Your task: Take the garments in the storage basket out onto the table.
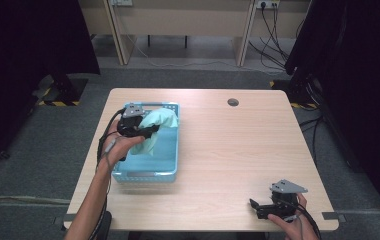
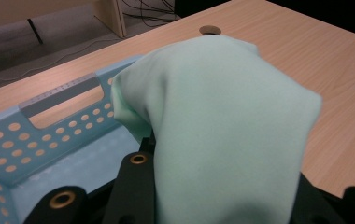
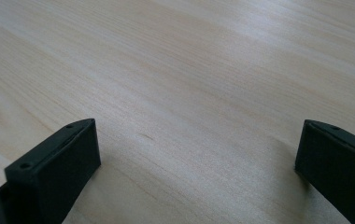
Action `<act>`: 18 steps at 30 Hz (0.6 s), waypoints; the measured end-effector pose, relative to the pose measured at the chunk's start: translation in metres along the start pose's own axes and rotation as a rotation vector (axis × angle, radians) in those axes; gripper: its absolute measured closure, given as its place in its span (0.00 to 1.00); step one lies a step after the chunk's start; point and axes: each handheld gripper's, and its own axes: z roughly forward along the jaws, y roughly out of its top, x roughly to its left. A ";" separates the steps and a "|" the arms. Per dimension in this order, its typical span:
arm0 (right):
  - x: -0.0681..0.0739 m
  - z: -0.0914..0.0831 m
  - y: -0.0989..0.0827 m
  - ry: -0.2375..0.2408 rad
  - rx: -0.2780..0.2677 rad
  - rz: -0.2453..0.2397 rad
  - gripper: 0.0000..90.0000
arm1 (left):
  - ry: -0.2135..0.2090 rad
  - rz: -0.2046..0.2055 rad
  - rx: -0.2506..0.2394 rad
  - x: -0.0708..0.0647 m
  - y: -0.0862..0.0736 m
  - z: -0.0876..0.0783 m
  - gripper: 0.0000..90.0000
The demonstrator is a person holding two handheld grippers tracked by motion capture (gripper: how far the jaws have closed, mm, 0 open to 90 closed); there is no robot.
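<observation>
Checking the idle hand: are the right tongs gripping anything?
No: the right tongs stand wide apart, with bare wooden table between them.

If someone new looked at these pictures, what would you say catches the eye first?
Most striking is the pale mint-green cloth, bunched and pinched in the shut left gripper above the light blue perforated plastic basket on the left part of the light wooden table. Next comes the right gripper, jaws wide apart and holding nothing, low over bare wood near the table's front right corner.
</observation>
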 end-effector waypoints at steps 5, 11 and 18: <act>0.000 0.000 0.000 0.000 0.000 0.000 0.00 | -0.003 0.006 -0.013 -0.003 0.006 0.000 0.77; 0.000 0.000 0.000 0.000 0.000 0.000 0.00 | -0.016 0.010 -0.024 -0.007 0.012 0.000 0.77; 0.000 0.000 0.000 0.000 0.000 0.000 0.00 | -0.038 0.027 -0.031 -0.015 0.022 0.003 0.77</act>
